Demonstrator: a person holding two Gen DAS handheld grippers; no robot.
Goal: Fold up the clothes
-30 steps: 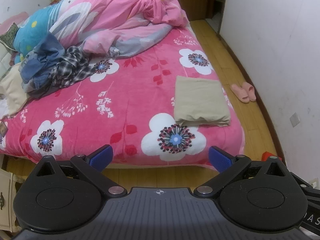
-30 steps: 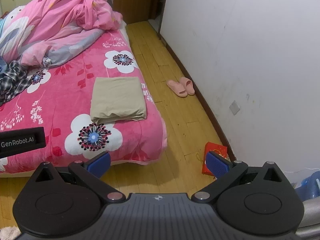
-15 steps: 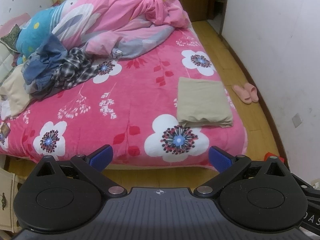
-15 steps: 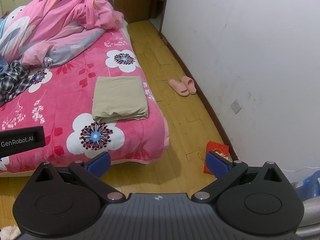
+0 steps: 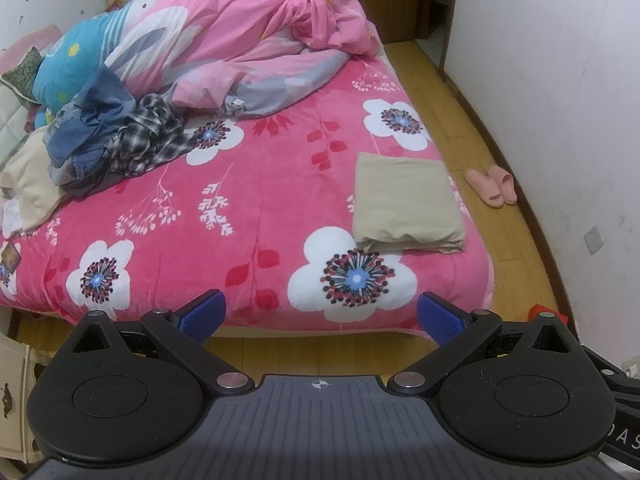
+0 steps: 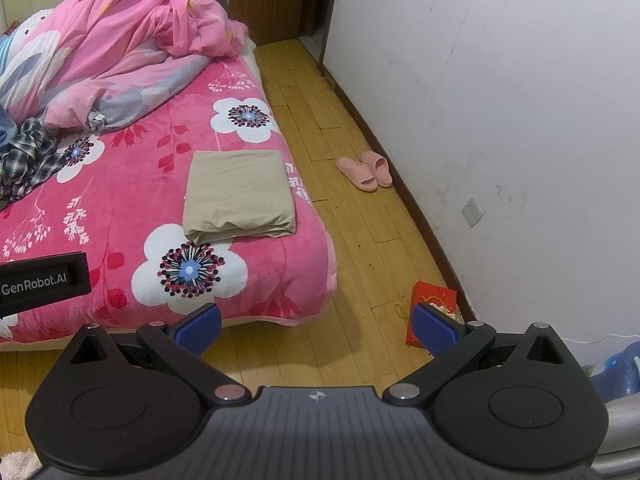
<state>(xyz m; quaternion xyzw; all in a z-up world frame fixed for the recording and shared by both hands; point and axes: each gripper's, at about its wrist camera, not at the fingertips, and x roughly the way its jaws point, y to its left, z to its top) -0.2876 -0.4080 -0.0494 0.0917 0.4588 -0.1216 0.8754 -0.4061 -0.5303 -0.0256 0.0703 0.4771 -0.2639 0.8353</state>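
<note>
I hold my left gripper [image 5: 319, 314] out over the wooden floor just short of the foot of the bed [image 5: 260, 200], its blue-padded jaws spread wide with nothing between them, and my right gripper [image 6: 316, 322] hangs beside it over the floorboards, jaws likewise wide apart and empty. Ahead of both tools, on the pink flowered blanket, a folded beige garment [image 5: 406, 202] lies flat near the right-hand corner of the bed, just beyond a big white flower; it sits ahead and slightly right of my left tool and ahead-left of my right one, well apart from each. Farther ahead on the left is the unfolded pile: a checked shirt [image 5: 150, 138] tangled with blue denim clothes [image 5: 90, 124] and a cream garment [image 5: 30, 186] at the edge. Behind them a crumpled pink duvet [image 5: 256, 36] fills the far end. On the floor to the right, a pair of pink slippers [image 6: 366, 170] rests near the white wall, and a red packet [image 6: 430, 306] lies just behind my right tool's right pad
</note>
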